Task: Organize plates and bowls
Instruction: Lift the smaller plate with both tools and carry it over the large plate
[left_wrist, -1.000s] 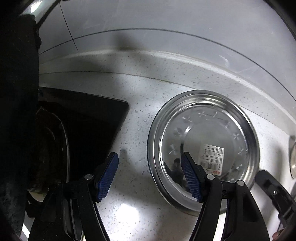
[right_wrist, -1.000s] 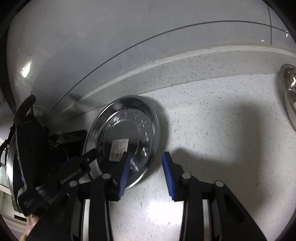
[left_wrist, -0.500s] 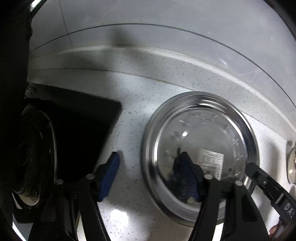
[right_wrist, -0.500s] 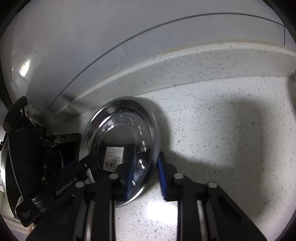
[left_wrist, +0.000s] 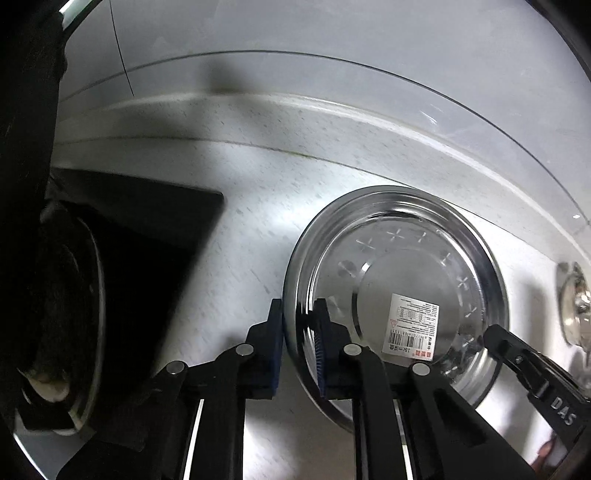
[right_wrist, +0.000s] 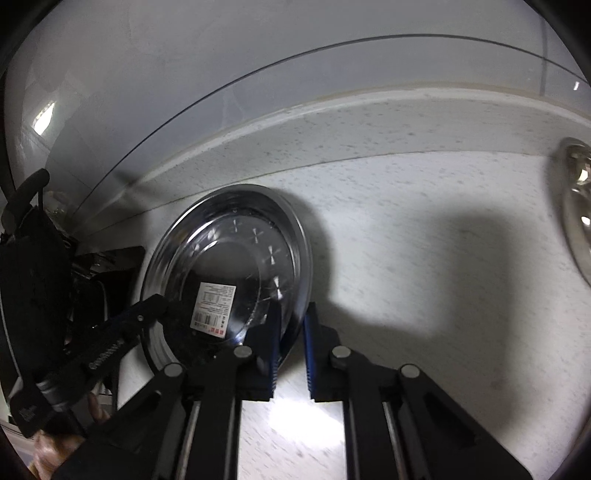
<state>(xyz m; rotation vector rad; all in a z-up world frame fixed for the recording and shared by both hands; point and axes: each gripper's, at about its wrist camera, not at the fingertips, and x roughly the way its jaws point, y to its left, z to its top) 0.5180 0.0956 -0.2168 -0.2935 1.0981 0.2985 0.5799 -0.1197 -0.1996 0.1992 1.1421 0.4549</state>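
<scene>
A round steel plate (left_wrist: 406, 266) with a white barcode sticker sits on or just above the speckled counter; I cannot tell which. My left gripper (left_wrist: 297, 308) has its blue pads closing tight on the plate's left rim, one pad outside and one inside. In the right wrist view the same plate (right_wrist: 229, 258) shows at lower left. My right gripper (right_wrist: 293, 310) pinches its right rim, jaws closing hard on it. Each view shows the other gripper's black finger (left_wrist: 517, 354) at the far side of the plate.
A black stovetop (left_wrist: 147, 240) with a dark pan (left_wrist: 74, 295) lies to the left. Another steel dish (right_wrist: 576, 206) sits at the right edge. The white counter (right_wrist: 424, 258) ends at a raised backsplash behind. A hand (right_wrist: 48, 446) shows at lower left.
Both grippers have shut on the plate's rim, the left from wide open, the right from part open. The hands and plate have barely shifted.
</scene>
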